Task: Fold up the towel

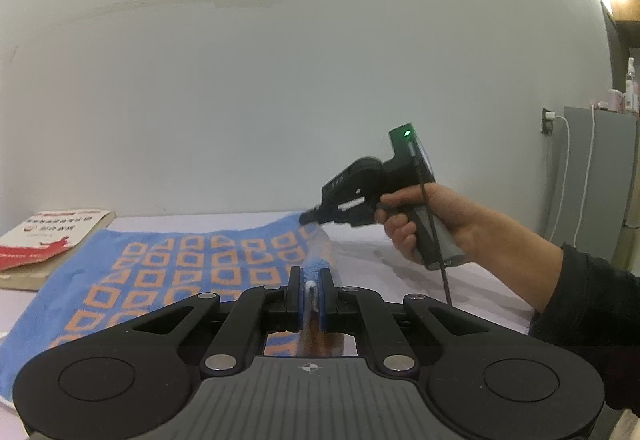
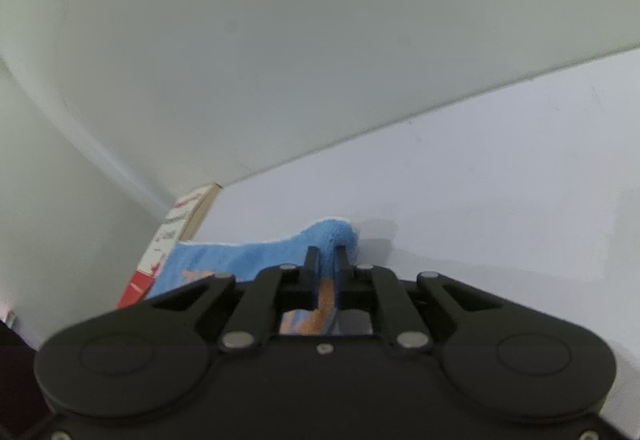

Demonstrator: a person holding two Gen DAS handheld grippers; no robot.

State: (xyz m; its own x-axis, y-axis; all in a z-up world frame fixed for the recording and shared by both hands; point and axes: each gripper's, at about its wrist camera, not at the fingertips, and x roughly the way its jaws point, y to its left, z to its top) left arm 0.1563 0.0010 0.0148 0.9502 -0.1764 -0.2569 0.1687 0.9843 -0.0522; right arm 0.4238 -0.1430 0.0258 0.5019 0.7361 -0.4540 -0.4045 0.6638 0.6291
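The blue towel with orange squares (image 1: 168, 272) is lying on the white table (image 1: 420, 272), just right of a printed paper envelope (image 1: 44, 240). The left gripper (image 1: 311, 280) is clenching the towel's near right edge; the right gripper (image 2: 326, 256) is pinching its far right corner.

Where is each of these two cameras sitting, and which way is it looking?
Left wrist view: sits on the left claw, looking along it over the blue towel toward the wall; shows that claw shut on the towel's edge, plus the person's right hand holding the right claw.
Right wrist view: sits on the right claw, looking across the white table toward the wall; shows that claw shut on a towel corner.
Shared: the towel, the booklet, table and wall.
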